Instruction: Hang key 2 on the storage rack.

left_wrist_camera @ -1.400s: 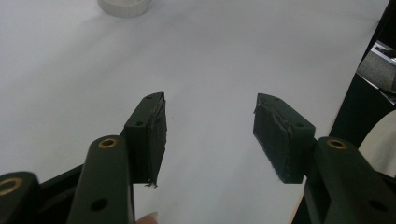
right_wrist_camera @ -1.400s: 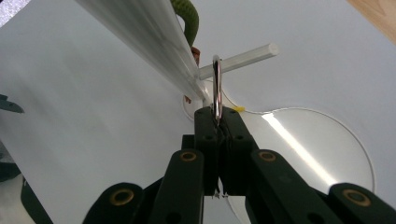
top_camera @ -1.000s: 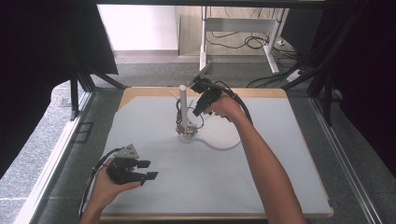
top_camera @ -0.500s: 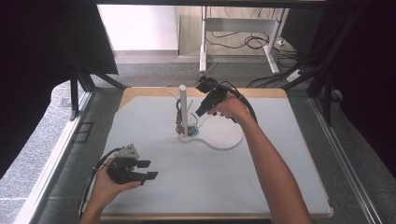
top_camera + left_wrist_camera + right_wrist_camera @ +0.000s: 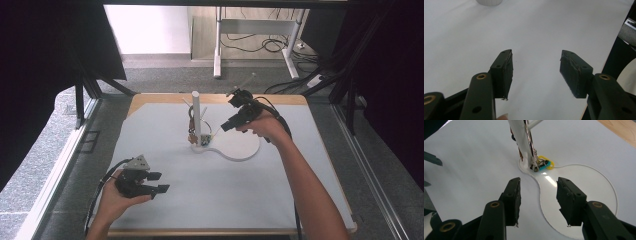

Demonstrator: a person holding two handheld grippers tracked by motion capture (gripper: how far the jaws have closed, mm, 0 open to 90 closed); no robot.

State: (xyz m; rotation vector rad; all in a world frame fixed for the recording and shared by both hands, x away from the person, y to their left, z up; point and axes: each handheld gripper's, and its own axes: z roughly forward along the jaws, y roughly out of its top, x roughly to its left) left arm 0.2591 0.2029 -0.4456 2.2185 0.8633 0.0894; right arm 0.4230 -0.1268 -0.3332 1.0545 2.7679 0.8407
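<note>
- While the right hand-held gripper (image 5: pixel 226 127) was shut close against the white stand (image 5: pixel 196 120) in the earlier high views, its jaws have just been opening and now stand partly apart with nothing between them.
- That gripper has also drawn back from the post toward the right side of the bench (image 5: pixel 150 125), and hangs above the stand's round white base (image 5: pixel 240 147).
- My reading: the keys or trinkets (image 5: pixel 534 157) have been let go on the stand, so the hanging step looks finished and the hand is clearing off.
- The bunch hangs down along the post, its lower end at the foot, where a blue and yellow tag (image 5: pixel 545 164) lies touching the base.
- The left hand-held gripper (image 5: pixel 155 182) rests near the front left of the bench, well apart from the stand, jaws wide open and empty; it has not shifted since the earlier views.
- Hard to make out: what the bunch hangs from, since the right gripper view cuts off the top of the post, and the high view shows it too small.
- Whether the items are keys, a chain, or both, I cannot tell; there is also a brown piece (image 5: pixel 192 131) beside the post.
</note>
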